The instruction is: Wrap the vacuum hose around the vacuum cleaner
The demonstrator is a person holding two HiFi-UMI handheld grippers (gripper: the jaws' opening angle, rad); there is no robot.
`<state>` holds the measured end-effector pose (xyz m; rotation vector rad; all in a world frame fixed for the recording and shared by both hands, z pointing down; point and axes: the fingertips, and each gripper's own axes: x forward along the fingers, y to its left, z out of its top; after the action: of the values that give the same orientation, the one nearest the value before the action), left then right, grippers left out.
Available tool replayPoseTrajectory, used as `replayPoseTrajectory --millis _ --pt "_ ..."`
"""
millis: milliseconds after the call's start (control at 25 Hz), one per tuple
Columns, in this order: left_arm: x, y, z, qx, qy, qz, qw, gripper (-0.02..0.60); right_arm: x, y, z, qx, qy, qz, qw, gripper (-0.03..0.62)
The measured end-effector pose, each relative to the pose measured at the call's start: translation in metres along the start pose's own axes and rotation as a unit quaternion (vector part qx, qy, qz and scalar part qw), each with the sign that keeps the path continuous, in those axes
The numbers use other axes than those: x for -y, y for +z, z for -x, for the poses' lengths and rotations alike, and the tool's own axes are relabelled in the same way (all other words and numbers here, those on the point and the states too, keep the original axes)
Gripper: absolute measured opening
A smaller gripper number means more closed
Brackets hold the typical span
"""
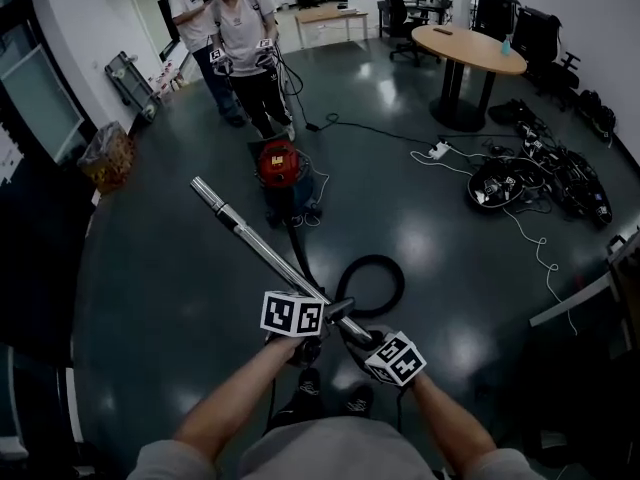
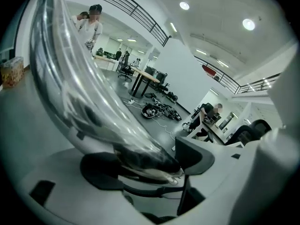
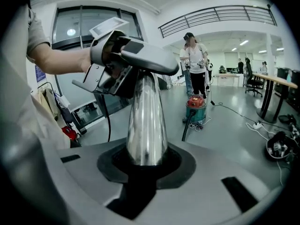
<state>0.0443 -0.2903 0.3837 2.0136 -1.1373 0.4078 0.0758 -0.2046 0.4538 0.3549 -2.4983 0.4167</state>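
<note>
No legible text anywhere, yellow label [image 1: 279,151] on the vacuum cleaner [image 1: 281,175] — too small to read

Two people [image 1: 240,33] stand ahead of me on the dark glossy floor [image 1: 170,268]. Round wooden table [image 1: 470,43] is far right, with a teal bottle [image 1: 507,46] on it. Cable tangle [image 1: 525,178] lies on the floor right, a white power strip [image 1: 437,150] near it. A full bin [image 1: 108,156] sits by the left wall.
</note>
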Motion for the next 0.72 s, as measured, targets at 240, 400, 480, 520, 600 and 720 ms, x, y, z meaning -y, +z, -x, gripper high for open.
replayPoseTrajectory --millis 240,400,480,520,600,720 --pt "-0.013 0.002 0.01 -0.007 -0.03 0.003 0.9995 0.342 0.007 0.006 -0.014 -0.014 0.003 0.023 1.0 0.098" --pt "-0.031 -0.013 0.019 -0.046 -0.059 -0.032 0.9967 0.342 0.019 0.0 -0.023 -0.04 -0.007 0.025 0.999 0.098" --pt "-0.04 -0.022 0.023 -0.068 -0.057 -0.08 0.9929 0.342 0.029 -0.004 -0.02 -0.059 -0.013 0.02 0.998 0.098" --pt "-0.046 -0.024 0.022 -0.076 -0.052 -0.103 0.9904 0.342 0.034 -0.003 -0.019 -0.066 -0.014 0.02 0.998 0.098" --pt "-0.057 -0.024 0.02 -0.09 -0.042 -0.145 0.9844 0.341 0.044 0.004 -0.025 -0.077 -0.015 0.023 0.997 0.098" --pt "-0.069 -0.027 0.018 -0.118 -0.03 -0.221 0.9677 0.341 0.054 0.014 -0.034 -0.1 -0.014 0.025 0.995 0.098"
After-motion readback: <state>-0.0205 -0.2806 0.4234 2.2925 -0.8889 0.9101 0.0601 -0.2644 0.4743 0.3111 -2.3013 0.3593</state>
